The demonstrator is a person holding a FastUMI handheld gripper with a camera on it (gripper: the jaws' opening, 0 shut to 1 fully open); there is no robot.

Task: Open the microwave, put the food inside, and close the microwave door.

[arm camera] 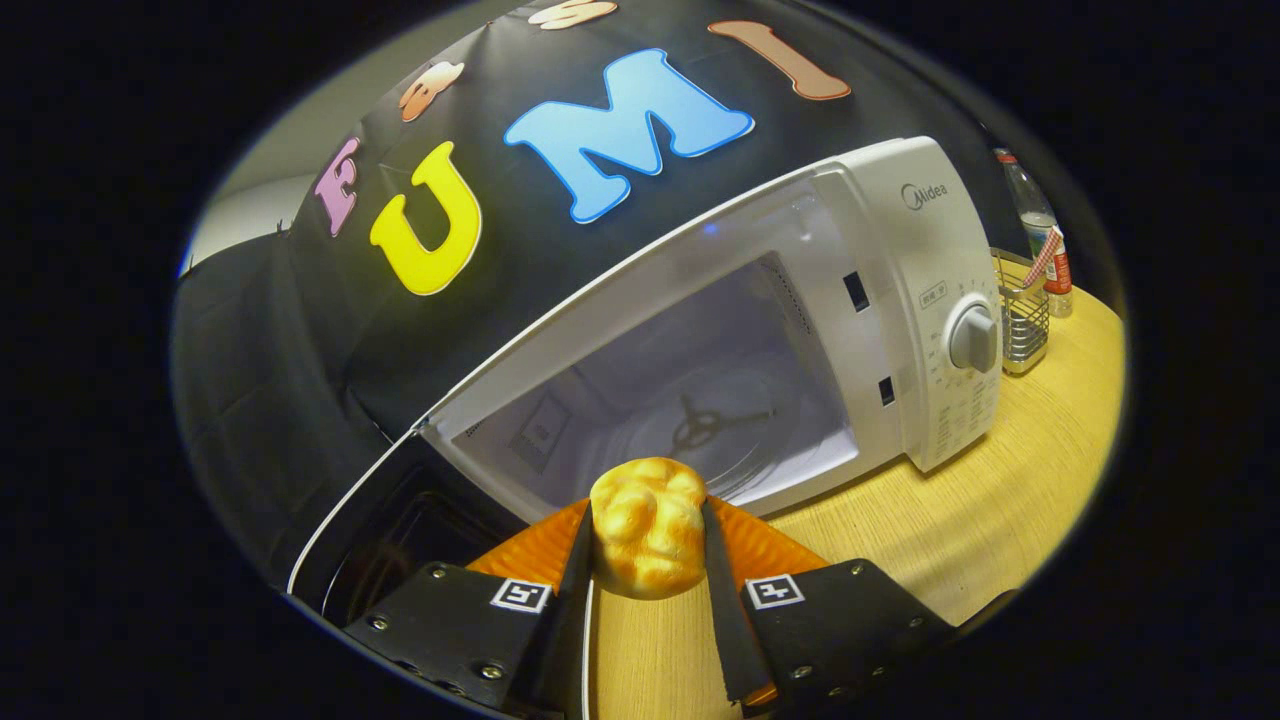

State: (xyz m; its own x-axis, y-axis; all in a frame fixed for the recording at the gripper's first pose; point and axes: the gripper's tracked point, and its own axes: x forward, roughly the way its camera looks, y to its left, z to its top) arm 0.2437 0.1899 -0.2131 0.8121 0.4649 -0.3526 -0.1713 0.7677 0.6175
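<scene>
A white microwave [900, 290] stands on the wooden table, its door [400, 520] swung open to the left. Inside, the glass turntable [720, 430] sits bare in the lit cavity. My gripper [648, 545] is shut on a golden, bumpy bread roll [648, 535], both fingers pressing its sides. The roll hangs just in front of the cavity's lower sill, above the table. An orange plate [765, 550] lies under and behind the fingers, partly hidden by them.
The wooden table [980, 520] stretches to the right of the fingers. A metal wire holder [1025, 320] and a plastic bottle [1040, 235] stand beyond the microwave's right side. The microwave's control dial [972, 337] faces outward on its right panel.
</scene>
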